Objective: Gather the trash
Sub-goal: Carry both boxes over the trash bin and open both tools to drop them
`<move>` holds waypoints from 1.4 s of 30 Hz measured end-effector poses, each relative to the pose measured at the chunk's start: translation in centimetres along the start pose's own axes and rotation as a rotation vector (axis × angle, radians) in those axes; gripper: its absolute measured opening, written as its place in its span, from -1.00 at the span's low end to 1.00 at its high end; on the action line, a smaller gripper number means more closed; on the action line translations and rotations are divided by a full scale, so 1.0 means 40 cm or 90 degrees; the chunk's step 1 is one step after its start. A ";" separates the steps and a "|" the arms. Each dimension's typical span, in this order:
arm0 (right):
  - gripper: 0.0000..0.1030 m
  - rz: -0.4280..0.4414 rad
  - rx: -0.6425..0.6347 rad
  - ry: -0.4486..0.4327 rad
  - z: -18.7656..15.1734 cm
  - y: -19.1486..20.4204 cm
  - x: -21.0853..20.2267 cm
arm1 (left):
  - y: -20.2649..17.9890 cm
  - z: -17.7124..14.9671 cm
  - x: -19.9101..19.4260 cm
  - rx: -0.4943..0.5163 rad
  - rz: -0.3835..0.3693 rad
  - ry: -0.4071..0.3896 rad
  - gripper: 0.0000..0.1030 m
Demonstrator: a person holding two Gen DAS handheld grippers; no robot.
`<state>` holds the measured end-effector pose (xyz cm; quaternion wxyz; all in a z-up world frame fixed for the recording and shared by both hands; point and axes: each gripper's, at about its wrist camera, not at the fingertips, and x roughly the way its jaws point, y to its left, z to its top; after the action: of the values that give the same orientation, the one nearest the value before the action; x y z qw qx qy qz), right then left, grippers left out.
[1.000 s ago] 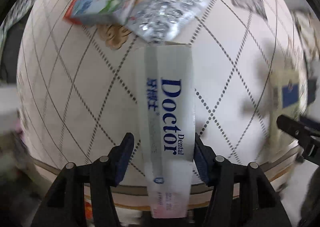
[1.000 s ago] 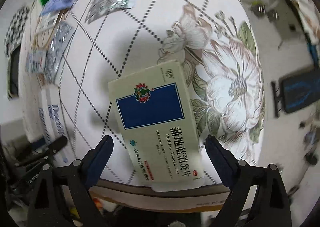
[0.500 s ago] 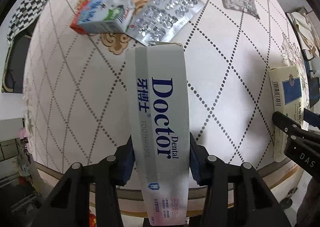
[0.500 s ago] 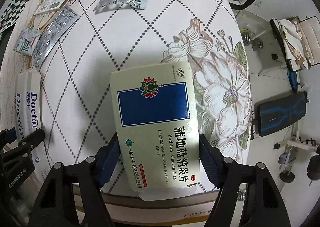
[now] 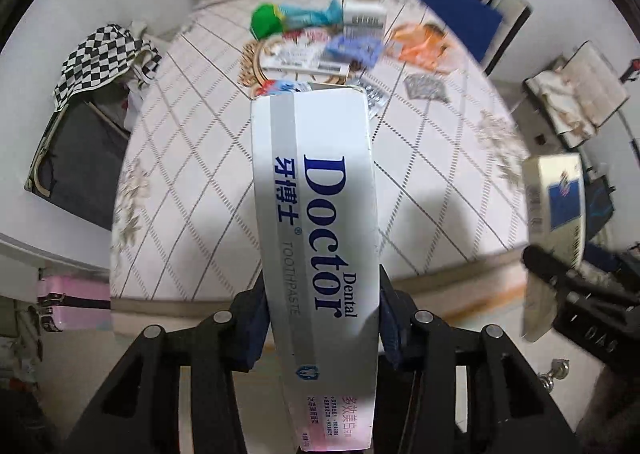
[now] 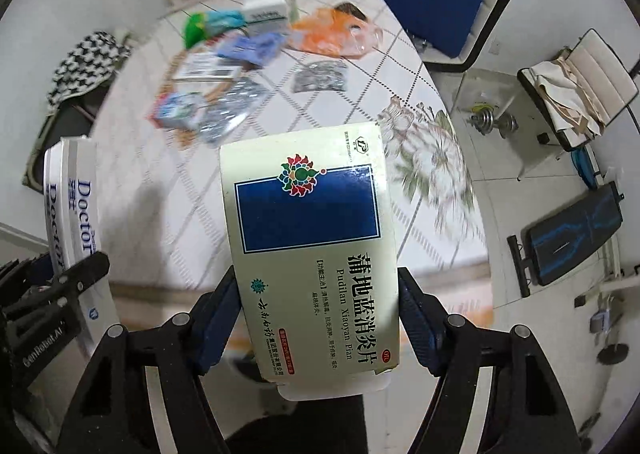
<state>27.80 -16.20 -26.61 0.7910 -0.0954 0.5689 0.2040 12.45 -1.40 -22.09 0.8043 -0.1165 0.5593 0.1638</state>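
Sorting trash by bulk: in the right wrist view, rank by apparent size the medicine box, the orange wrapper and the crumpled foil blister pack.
1. medicine box, though nearness to the camera inflates it
2. orange wrapper
3. crumpled foil blister pack

I hold both grippers pointed steeply downward, side by side: my left gripper [image 5: 320, 318] has just closed its jaws onto a toothpaste box [image 5: 316, 190], my right gripper [image 6: 318, 314] likewise onto a medicine box [image 6: 310, 238].
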 end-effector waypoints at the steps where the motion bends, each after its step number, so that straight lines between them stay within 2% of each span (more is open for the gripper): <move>1: 0.47 0.007 0.006 -0.004 -0.025 0.016 -0.020 | 0.004 -0.005 0.002 0.001 -0.008 -0.008 -0.17; 4: 0.47 0.023 0.018 -0.006 -0.126 0.062 -0.077 | 0.030 -0.077 -0.052 0.003 -0.034 -0.020 -0.17; 6: 0.47 0.038 0.026 0.014 -0.212 0.092 -0.097 | 0.052 -0.133 -0.063 -0.004 -0.054 -0.009 -0.17; 8: 0.47 0.058 0.042 0.046 -0.287 0.102 -0.086 | 0.069 -0.174 -0.032 -0.014 -0.079 0.019 -0.17; 11: 0.47 0.073 0.053 0.095 -0.392 0.114 -0.044 | 0.094 -0.269 0.036 -0.037 -0.119 0.090 -0.17; 15: 0.47 0.088 0.079 0.176 -0.523 0.099 0.098 | 0.128 -0.405 0.204 -0.083 -0.144 0.197 -0.17; 16: 0.47 0.090 0.090 0.202 -0.565 0.089 0.158 | 0.137 -0.441 0.277 -0.099 -0.159 0.228 -0.17; 18: 0.47 0.109 0.109 0.240 -0.621 0.071 0.263 | 0.151 -0.482 0.386 -0.124 -0.167 0.262 -0.17; 20: 0.47 0.119 0.128 0.268 -0.667 0.053 0.381 | 0.166 -0.523 0.540 -0.152 -0.182 0.296 -0.17; 25: 0.47 0.137 0.147 0.302 -0.742 0.033 0.678 | 0.192 -0.586 0.883 -0.189 -0.217 0.354 -0.15; 28: 0.47 0.161 0.151 0.322 -0.781 0.036 0.858 | 0.205 -0.603 1.025 -0.187 -0.225 0.373 -0.13; 29: 0.48 0.171 0.148 0.329 -0.791 0.038 0.905 | 0.211 -0.605 1.050 -0.188 -0.223 0.371 -0.10; 30: 0.48 0.180 0.148 0.334 -0.803 0.041 0.951 | 0.220 -0.606 1.078 -0.192 -0.221 0.364 0.23; 31: 0.49 0.189 0.150 0.338 -0.809 0.044 0.988 | 0.229 -0.608 1.093 -0.199 -0.223 0.358 0.66; 33: 0.50 0.225 0.151 0.353 -0.824 0.053 1.060 | 0.244 -0.617 1.106 -0.210 -0.221 0.348 0.93; 34: 0.54 0.239 0.153 0.358 -0.827 0.060 1.090 | 0.248 -0.623 1.111 -0.214 -0.213 0.343 0.93; 35: 0.76 0.248 0.153 0.360 -0.830 0.064 1.109 | 0.252 -0.626 1.108 -0.217 -0.200 0.335 0.93; 37: 0.98 0.256 0.144 0.356 -0.838 0.073 1.129 | 0.259 -0.626 1.092 -0.210 -0.166 0.307 0.93; 40: 0.98 0.232 0.113 0.344 -0.827 0.086 1.129 | 0.260 -0.630 1.034 -0.180 -0.086 0.242 0.93; 42: 0.98 0.194 0.080 0.329 -0.831 0.094 1.102 | 0.260 -0.635 1.001 -0.148 -0.030 0.222 0.93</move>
<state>9.43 -16.13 -78.81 0.5843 -0.0085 0.7707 0.2539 -0.68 4.07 -68.50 0.6801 -0.2483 0.6643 0.1860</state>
